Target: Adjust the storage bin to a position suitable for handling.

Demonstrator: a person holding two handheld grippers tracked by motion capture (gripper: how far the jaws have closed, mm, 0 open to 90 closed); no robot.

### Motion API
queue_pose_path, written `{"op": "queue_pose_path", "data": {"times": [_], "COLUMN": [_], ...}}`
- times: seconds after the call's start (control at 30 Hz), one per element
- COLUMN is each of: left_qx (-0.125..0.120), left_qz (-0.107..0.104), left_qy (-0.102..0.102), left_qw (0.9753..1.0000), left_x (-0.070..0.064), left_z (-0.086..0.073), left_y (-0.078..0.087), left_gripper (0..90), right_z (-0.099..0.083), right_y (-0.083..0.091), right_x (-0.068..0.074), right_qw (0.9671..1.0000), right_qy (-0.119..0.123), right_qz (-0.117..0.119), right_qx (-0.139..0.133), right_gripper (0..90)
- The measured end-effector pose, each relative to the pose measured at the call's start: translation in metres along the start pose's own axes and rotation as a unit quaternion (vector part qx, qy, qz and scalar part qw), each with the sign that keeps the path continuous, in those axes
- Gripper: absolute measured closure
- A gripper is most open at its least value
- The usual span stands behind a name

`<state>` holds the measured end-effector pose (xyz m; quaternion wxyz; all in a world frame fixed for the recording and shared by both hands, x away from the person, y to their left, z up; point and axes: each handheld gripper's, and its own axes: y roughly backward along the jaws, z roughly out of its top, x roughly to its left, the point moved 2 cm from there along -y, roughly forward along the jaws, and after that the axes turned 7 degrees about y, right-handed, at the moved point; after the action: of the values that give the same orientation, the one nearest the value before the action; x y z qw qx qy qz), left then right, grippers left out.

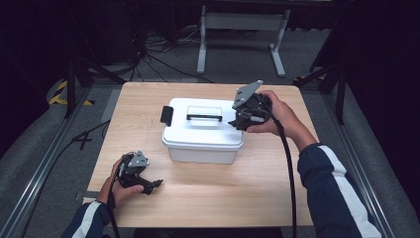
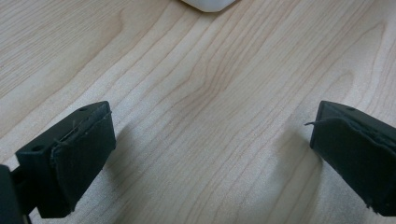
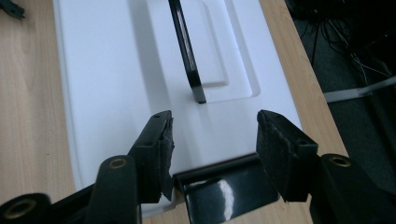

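White box mid-table, black handle on lid. Right gripper released, jaws straddling the black latch at the box's right end. Left gripper released over bare wood, box corner ahead.

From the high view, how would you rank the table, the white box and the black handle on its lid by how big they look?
1. table
2. white box
3. black handle
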<state>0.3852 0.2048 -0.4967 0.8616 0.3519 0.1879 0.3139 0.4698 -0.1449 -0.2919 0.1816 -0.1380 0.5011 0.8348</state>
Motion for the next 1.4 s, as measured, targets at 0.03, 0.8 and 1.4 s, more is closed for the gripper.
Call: {"op": "queue_pose_path", "data": {"times": [0.03,0.8,1.4], "left_qx": [0.000,0.000,0.003], "left_qz": [0.000,0.000,-0.001], "left_qy": [0.000,0.000,-0.002], "left_qw": [1.0000,1.0000,1.0000], "left_x": [0.000,0.000,0.000], "left_z": [0.000,0.000,0.000], "left_y": [0.000,0.000,0.000], "left_gripper": [0.5,0.5,0.5], "right_z": [0.003,0.048,0.064], "right_y": [-0.003,-0.045,-0.060], "right_x": [-0.001,0.004,0.005], "right_qw": [1.0000,0.9976,0.9948], "right_qy": [0.004,0.055,0.079], "right_qz": [-0.001,0.025,0.027], "right_qx": [0.003,0.034,0.058], "right_gripper": [49.2,64.6,83.6]}}
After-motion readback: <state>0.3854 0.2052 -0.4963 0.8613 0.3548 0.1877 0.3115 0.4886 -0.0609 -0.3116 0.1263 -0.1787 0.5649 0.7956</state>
